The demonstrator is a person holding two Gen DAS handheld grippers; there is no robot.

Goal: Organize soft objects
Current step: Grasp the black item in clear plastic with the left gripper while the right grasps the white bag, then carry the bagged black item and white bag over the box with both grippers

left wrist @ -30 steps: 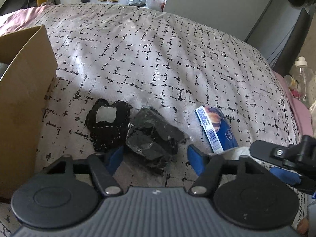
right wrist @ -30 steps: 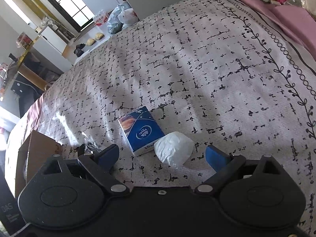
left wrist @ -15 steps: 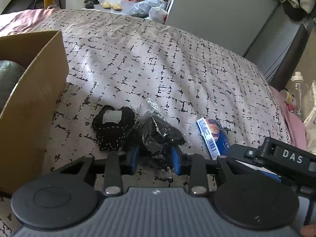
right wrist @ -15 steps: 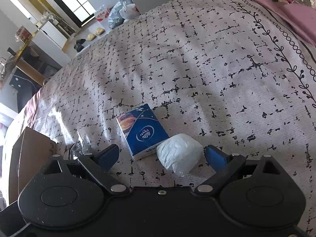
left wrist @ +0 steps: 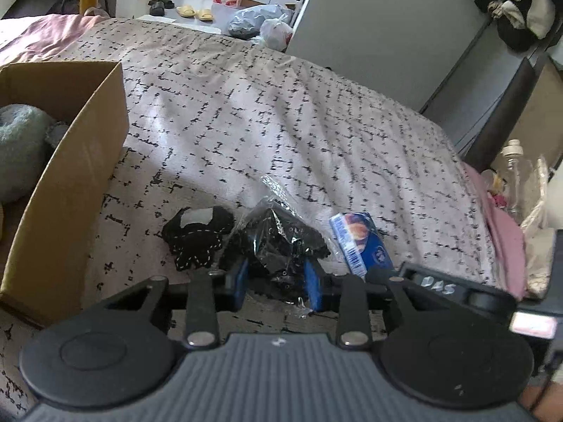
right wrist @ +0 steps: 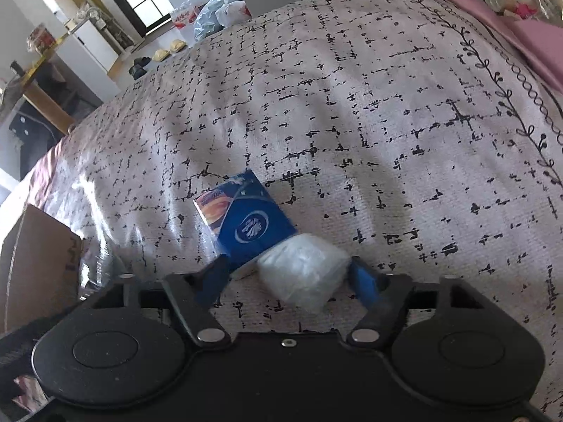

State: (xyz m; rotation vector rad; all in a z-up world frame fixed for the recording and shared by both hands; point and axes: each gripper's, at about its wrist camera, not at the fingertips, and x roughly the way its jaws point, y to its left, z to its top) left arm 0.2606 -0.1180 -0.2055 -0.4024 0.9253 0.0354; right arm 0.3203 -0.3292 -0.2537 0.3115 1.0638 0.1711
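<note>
My left gripper is shut on a black item in a clear plastic bag, held just above the patterned bedspread. A black knitted piece with a white label lies just left of it. A blue tissue pack lies to the right and also shows in the right wrist view. My right gripper is open around a white wrapped bundle that lies on the bedspread against the tissue pack; the right finger is close to the bundle.
An open cardboard box stands at the left on the bed with a grey-green plush item inside; its corner shows in the right wrist view. A pink sheet and a bottle are at the right bed edge.
My left gripper closed on the bagged black item and lifted it slightly. My right gripper moved forward so the white bundle sits between its fingers, which have narrowed.
</note>
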